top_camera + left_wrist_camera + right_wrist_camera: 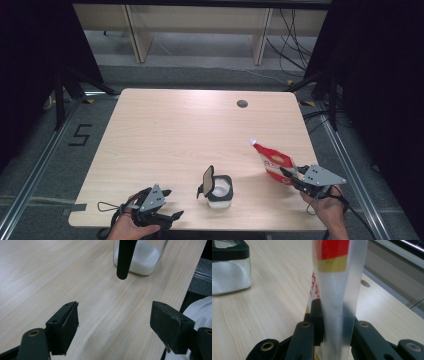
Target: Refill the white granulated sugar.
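A red and white refill pouch (pixel 273 162) with a white spout tip is pinched at its lower end by my right gripper (pixel 294 178) near the table's right front edge. In the right gripper view the pouch (pixel 337 290) stands squeezed between the two black jaws. A clear square jar (pixel 220 190) holding white powder sits at the front middle, its black lid (pixel 207 181) flipped up on the left side. My left gripper (pixel 167 204) rests at the front left, open and empty. The left gripper view shows the jar (pixel 140 258) beyond the spread jaws.
The wooden table (pixel 175 130) has a round cable hole (pixel 242 104) at the far right. Floor rails and black stands flank the table. A white sleeve (pixel 200 307) shows past the table edge in the left gripper view.
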`<state>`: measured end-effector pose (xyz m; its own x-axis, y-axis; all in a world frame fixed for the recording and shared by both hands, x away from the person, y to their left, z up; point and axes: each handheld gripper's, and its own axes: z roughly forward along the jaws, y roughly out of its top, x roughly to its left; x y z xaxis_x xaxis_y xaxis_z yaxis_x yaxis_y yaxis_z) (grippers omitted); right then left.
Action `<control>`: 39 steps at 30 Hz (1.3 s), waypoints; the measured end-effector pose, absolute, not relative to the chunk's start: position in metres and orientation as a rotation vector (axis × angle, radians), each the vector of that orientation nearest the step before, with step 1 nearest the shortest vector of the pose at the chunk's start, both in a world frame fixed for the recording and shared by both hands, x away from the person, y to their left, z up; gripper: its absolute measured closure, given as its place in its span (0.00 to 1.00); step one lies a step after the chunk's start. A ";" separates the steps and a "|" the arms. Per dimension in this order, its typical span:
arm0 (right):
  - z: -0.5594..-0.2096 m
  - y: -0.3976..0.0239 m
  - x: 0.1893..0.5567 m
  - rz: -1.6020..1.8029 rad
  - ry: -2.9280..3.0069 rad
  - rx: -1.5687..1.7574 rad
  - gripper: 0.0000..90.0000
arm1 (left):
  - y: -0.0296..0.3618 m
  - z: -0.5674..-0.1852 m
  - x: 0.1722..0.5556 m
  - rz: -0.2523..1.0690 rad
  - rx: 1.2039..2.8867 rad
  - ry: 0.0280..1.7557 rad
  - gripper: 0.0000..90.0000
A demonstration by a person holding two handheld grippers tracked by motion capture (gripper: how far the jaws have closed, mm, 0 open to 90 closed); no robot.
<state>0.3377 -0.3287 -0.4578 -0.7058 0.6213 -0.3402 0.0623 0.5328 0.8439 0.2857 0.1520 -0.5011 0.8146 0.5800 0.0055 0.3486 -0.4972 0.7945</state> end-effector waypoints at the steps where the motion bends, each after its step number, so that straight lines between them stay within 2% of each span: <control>1: -0.458 -0.330 0.338 1.146 2.141 0.574 0.86 | 0.152 -0.501 0.286 0.344 2.140 0.681 0.25; 23: -0.470 -0.364 0.331 1.218 2.077 0.786 0.84 | 0.152 -0.501 0.285 0.353 2.136 0.679 0.25; 31: -0.467 -0.360 0.323 1.165 2.098 0.947 0.59 | 0.152 -0.498 0.284 0.324 2.148 0.677 0.25; 33: -0.468 -0.360 0.319 1.161 2.101 1.012 0.53 | 0.150 -0.500 0.284 0.331 2.101 0.697 0.25; 39: -0.463 -0.361 0.304 1.169 2.073 1.138 0.44 | 0.150 -0.498 0.283 0.315 2.092 0.697 0.25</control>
<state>0.3037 -0.3609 -0.4634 -0.5269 0.8497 -0.0207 0.4217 0.2825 0.8616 0.2833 0.1505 -0.4979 0.8103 0.5851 -0.0335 0.3609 -0.4532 0.8151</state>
